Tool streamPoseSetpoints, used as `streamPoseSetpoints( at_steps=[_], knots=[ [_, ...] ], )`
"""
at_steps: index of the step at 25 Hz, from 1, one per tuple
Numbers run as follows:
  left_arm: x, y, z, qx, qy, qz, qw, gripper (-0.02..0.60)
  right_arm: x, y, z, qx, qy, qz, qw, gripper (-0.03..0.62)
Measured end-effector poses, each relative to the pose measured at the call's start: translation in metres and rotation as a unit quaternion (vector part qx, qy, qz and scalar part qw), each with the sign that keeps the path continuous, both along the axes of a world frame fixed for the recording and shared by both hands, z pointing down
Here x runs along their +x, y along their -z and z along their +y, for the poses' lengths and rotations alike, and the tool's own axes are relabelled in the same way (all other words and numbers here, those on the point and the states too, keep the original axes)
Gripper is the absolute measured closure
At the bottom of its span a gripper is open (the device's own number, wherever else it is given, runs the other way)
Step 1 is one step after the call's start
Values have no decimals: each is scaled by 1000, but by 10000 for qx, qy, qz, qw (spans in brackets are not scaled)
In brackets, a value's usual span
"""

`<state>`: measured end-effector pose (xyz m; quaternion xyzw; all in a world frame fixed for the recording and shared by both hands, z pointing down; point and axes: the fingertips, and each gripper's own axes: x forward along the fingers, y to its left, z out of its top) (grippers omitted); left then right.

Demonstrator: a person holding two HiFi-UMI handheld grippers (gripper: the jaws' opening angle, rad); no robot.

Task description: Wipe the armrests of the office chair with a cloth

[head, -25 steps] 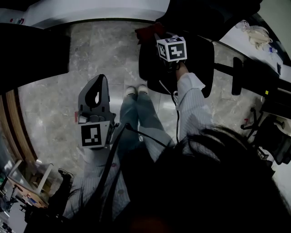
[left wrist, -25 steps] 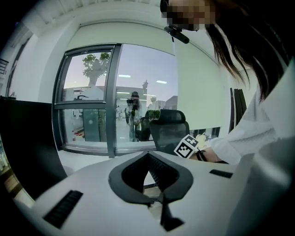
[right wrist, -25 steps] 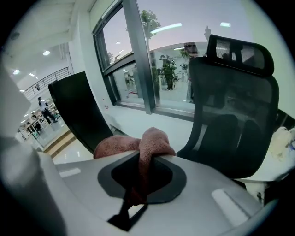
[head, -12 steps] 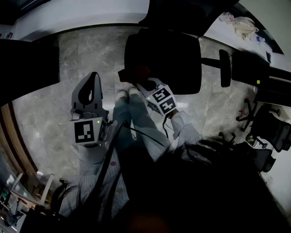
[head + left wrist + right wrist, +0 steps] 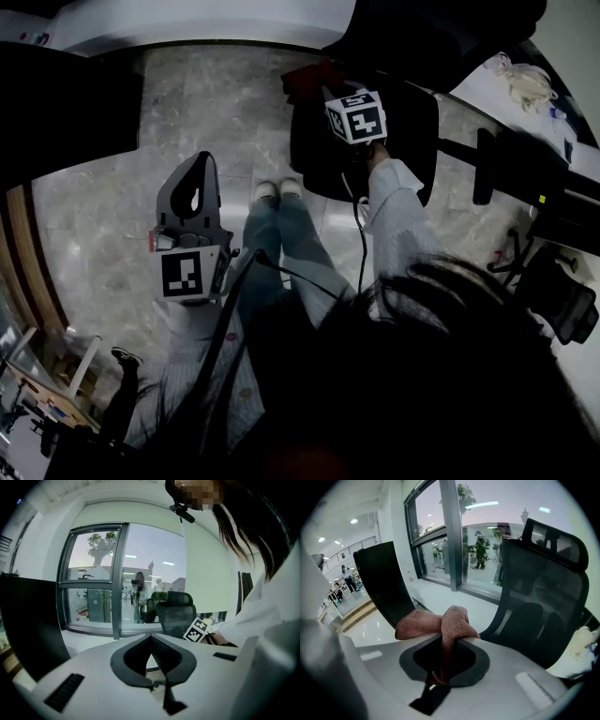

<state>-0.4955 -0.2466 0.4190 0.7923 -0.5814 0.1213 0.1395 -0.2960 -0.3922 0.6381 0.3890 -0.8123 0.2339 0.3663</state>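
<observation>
- The office chair (image 5: pixel 375 141) stood just under and ahead of the right tool (image 5: pixel 323 89). Its mesh back filled the right side of the right gripper view.
- One armrest (image 5: pixel 483 167) lay to that tool's right, across the seat and well apart from it, with its long axis running front to back.
- The right tool pinched the reddish cloth (image 5: pixel 440 620), which bunched out beyond its tips.
- The left tool (image 5: pixel 199 173) was pressed together on nothing. It hung over the floor well to the left of the chair.
- The right tool seemed the nearer one, so a sideways reach to its right looked likely.
- No second armrest could be made out.
</observation>
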Motion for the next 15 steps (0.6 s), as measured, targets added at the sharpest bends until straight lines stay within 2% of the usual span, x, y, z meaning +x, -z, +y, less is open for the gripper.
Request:
streamPoseSetpoints(
  at_steps=[3, 5, 7, 10, 15],
  knots=[
    [-9, -1, 2, 21, 134, -22, 9999, 578, 11, -10, -40, -106, -405, 263, 9988, 560],
    [-11, -4, 7, -10, 167, -61, 9998, 578, 19, -14, -48, -275, -662, 254, 9971, 560],
    [-17, -5, 7, -25, 176, -52, 9998, 578, 13, -10, -41, -360, -667, 168, 9970, 562],
    [-15, -5, 9, -24, 88, -39, 10000, 578, 1, -1, 3, -525, -318, -128, 9980, 560],
    [11, 0, 7, 78, -140, -21, 9999, 578, -8, 15, 121, -726, 202, -651, 9950, 560]
  ],
)
